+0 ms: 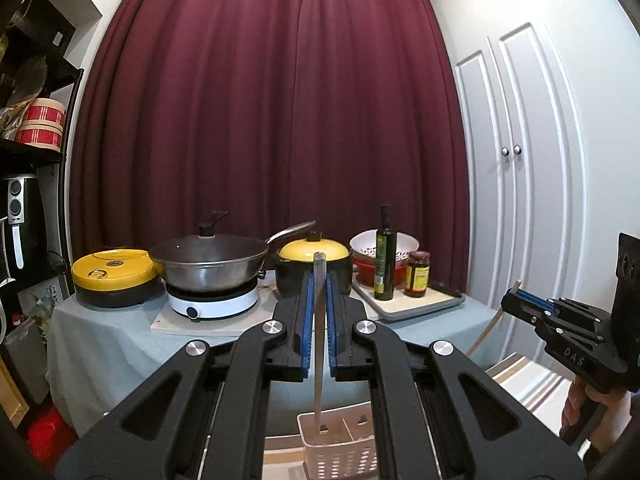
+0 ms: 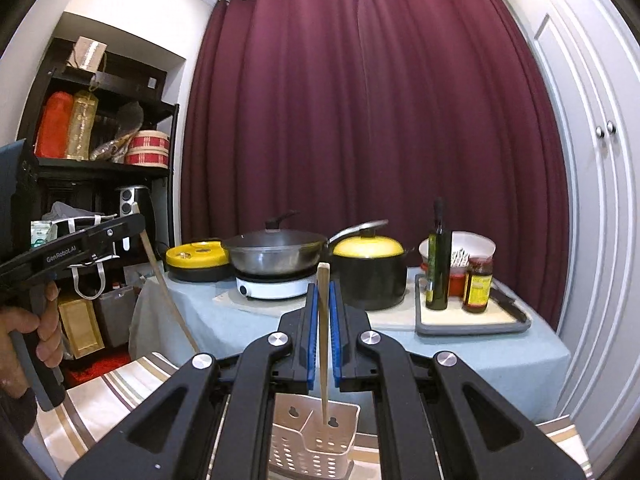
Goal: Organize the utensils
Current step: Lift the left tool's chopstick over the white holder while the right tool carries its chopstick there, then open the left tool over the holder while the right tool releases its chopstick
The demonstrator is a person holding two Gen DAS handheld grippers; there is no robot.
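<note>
White perforated plastic utensil basket [image 2: 316, 440], two compartments, sitting nearest. Left gripper [image 1: 319, 280], nearly closed, is pinching a wooden chopstick [image 1: 319, 344] upright above it. Right gripper [image 2: 324, 292] is likewise clamping a second wooden chopstick [image 2: 323, 344]. Beyond: lidded steel wok [image 2: 276, 252] on the cloth-covered table [image 2: 500, 356].

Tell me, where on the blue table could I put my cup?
The front strip of the blue tablecloth, before the grey tray and black pot, lies bare. The back row is crowded: wok, yellow-lidded cooker, oil bottle and jar.
</note>
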